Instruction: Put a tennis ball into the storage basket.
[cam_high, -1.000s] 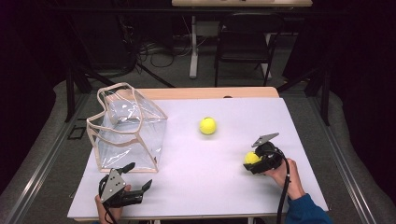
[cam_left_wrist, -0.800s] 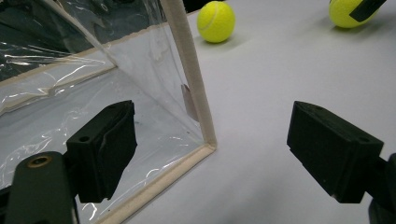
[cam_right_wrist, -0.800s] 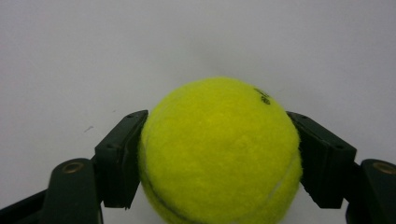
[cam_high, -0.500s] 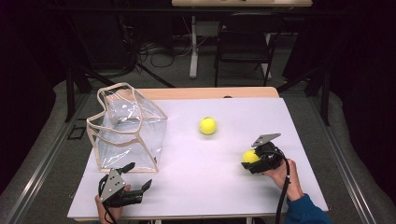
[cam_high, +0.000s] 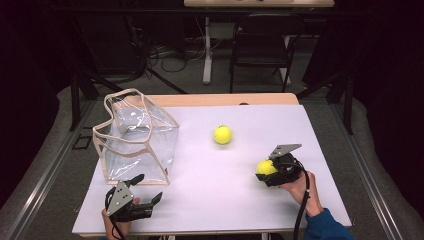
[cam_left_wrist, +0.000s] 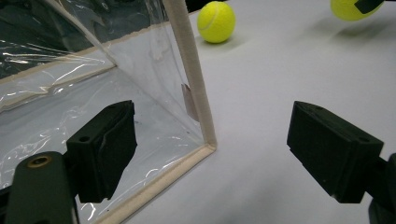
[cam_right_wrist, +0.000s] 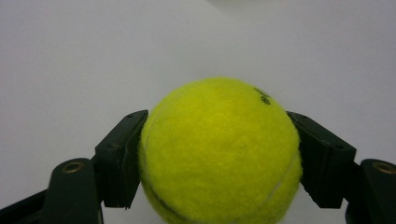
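A yellow tennis ball (cam_right_wrist: 219, 151) is clamped between the two jaws of my right gripper (cam_high: 266, 169), which hovers just over the white table (cam_high: 200, 190) at the right. A second tennis ball (cam_high: 222, 134) lies free near the table's middle, also seen as ball (cam_left_wrist: 216, 21) from the left gripper view. A clear plastic bag with beige trim (cam_high: 135, 137) stands open at the left. My left gripper (cam_high: 149, 189) rests near the front left edge, jaws wide open, pointing at the bag's near corner (cam_left_wrist: 205, 140) with nothing between them.
Beyond the far edge of the table are a wooden strip (cam_high: 225, 99), a dark chair (cam_high: 260, 55) and cables on the floor. Bare white tabletop lies between the bag and the right gripper.
The right gripper with its ball has shifted slightly left and lifted a little. The left gripper, the bag and the free ball have stayed where they were.
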